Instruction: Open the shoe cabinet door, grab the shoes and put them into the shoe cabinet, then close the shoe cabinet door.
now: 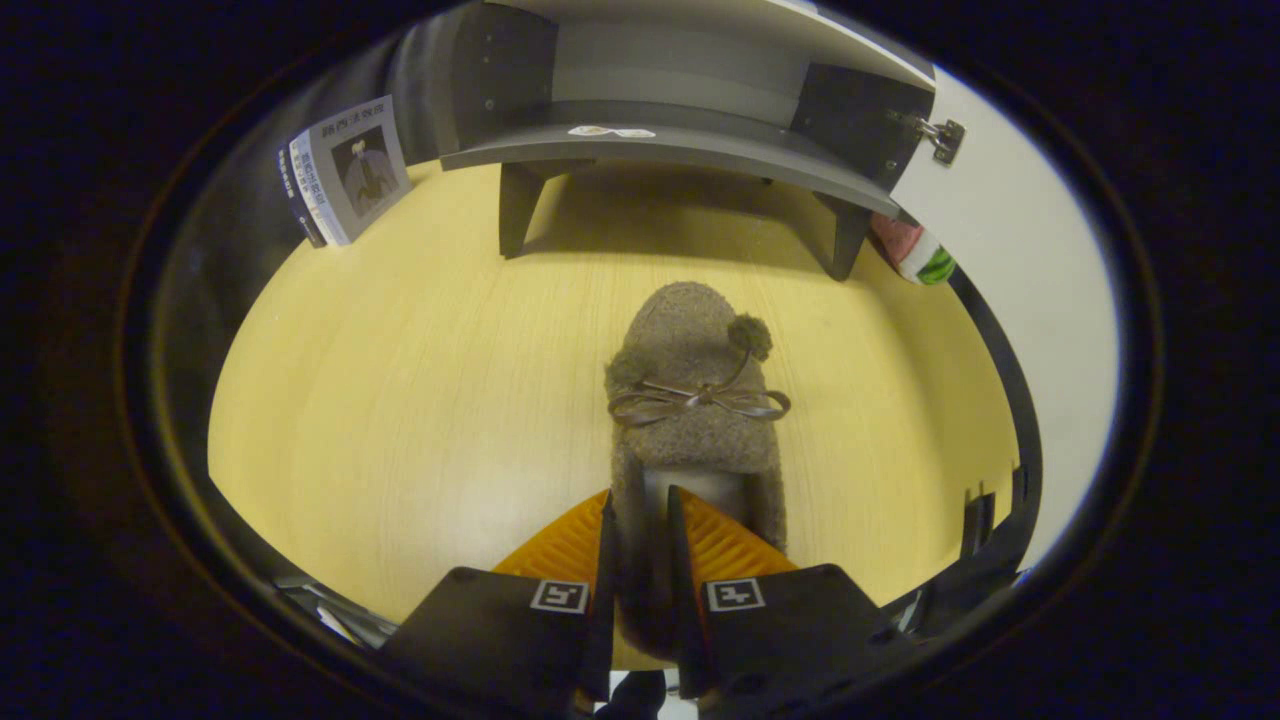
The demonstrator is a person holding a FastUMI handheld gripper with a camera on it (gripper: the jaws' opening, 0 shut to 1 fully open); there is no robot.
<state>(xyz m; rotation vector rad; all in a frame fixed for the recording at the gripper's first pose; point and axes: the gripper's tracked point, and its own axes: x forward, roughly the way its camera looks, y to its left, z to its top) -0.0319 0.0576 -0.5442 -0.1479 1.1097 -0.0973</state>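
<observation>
A brown fuzzy slipper (690, 370) with a thin bow and a pompom points away from me toward the shoe cabinet (700, 150). My gripper (640, 515) is shut on the slipper's heel-end side wall, one finger outside it and one inside the opening. The cabinet stands beyond the slipper on short dark legs, and its grey bottom shelf is exposed. Its white door (1010, 260) is swung open on the right, with a metal hinge (942, 135) showing at its inner edge. I cannot tell whether the slipper rests on the pale wooden surface (400, 400) or hangs just above it.
A book (350, 170) leans upright left of the cabinet. A red and green object (918, 255) lies by the cabinet's right leg, under the open door. Bare wood spreads between the slipper and the cabinet legs.
</observation>
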